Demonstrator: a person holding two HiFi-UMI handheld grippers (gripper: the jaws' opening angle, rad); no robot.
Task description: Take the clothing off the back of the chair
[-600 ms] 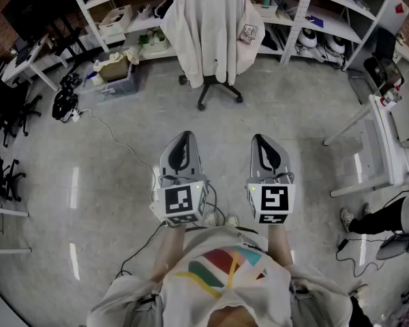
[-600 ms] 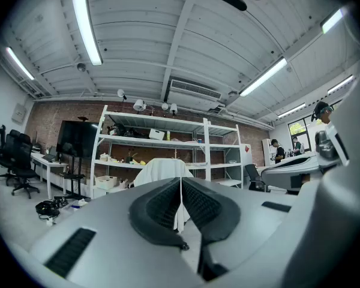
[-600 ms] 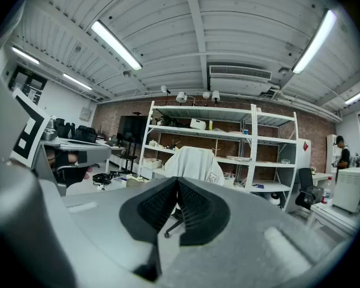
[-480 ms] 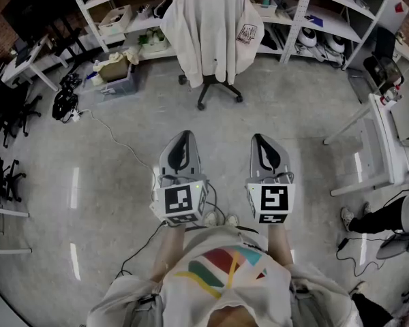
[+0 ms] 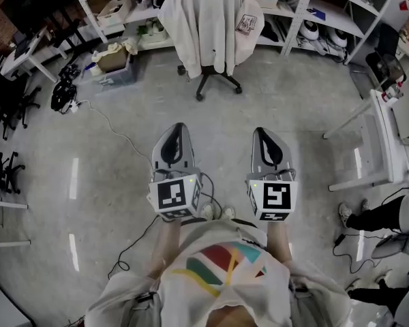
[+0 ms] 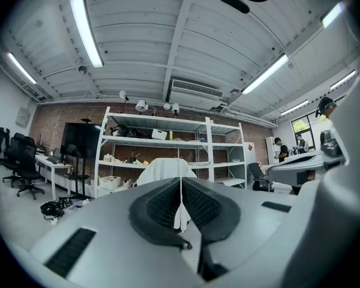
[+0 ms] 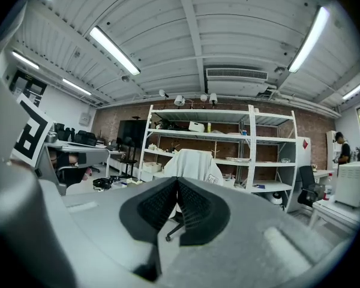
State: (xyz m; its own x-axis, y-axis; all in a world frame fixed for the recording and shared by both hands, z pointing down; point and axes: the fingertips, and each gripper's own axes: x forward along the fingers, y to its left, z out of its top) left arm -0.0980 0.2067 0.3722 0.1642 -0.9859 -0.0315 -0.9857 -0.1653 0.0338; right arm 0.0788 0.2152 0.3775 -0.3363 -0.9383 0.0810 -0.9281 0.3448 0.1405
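**While the coat hangs on the chair, both claws are shut**

Where the shelves meet the floor, a pale coat (image 5: 208, 22) hangs over the back of a chair (image 5: 215, 82). It covers the whole back, and its sleeves hang down on both sides. A small square patch sits near its right edge. Only the black foot of the chair, with its wheels, shows below the coat. The chair stands on the grey floor (image 5: 307, 125), just in front of long white shelves (image 5: 296, 19) full of boxes and small things.

Left of the chair, a box (image 5: 112, 60) sits on the floor by the shelves. A thin cable (image 5: 112, 129) runs from there across the floor toward the person.

Both claws are well apart from the coat, with bare floor between. The left claw (image 5: 176, 127) and the right claw (image 5: 262, 131) are held side by side and level, and both point at the chair. The left claw is closed, its two dark pads pressed together with nothing between them. The right claw is closed too and holds nothing. In both gripper views the coat shows far off, just over the closed tips.

A white bench (image 5: 388, 125) stands at the right, and someone's legs (image 5: 375, 216) show near it. Black chairs (image 5: 7, 107) stand at the far left.
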